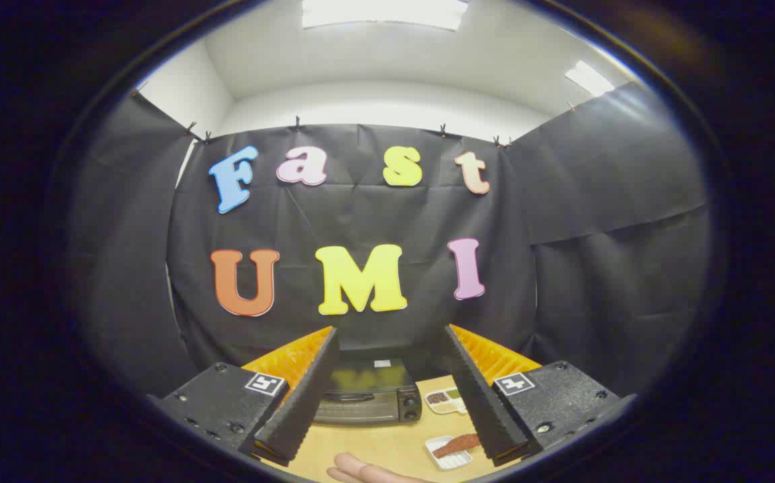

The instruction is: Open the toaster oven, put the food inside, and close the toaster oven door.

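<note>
A black toaster oven stands on the wooden table, beyond my fingers and between them, its door closed. My gripper is held high above the table and stands open, nothing between its ridged black fingers. A small white tray with a reddish-brown strip of food lies on the table just inside my right finger. Another white divided dish with dark and green food sits to the right of the oven.
A person's hand rests on the table at the near edge, below the gap between my fingers. Black cloth walls close the booth behind the oven and on both sides.
</note>
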A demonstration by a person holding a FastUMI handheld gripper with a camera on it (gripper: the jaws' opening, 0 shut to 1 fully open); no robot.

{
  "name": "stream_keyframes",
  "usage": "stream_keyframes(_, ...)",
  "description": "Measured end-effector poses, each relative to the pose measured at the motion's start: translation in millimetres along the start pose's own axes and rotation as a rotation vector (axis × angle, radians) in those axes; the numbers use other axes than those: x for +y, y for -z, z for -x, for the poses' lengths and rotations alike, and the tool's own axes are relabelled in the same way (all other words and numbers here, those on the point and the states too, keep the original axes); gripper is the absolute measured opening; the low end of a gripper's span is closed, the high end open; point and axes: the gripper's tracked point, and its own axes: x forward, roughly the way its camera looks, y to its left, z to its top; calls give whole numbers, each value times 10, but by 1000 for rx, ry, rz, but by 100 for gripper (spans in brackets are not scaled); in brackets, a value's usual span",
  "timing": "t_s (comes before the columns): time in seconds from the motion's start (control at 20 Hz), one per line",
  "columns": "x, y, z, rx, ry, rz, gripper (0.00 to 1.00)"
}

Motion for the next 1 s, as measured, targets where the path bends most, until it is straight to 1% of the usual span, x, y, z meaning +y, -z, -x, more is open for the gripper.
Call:
stream_keyframes(0.15,-14,-53,57,-25,-12,1,98)
stream_keyframes(0.45,-30,-10,65,-19,-31,23,98)
stream_keyframes(0.65,-63,73,-32,-17,-27,15,98)
stream_keyframes(0.8,8,265,-242,-5,-46,10,98)
stream_keyframes(0.9,58,486,-476,20,-50,15,98)
stream_keyframes(1.0,156,800,-766,68,-61,19,98)
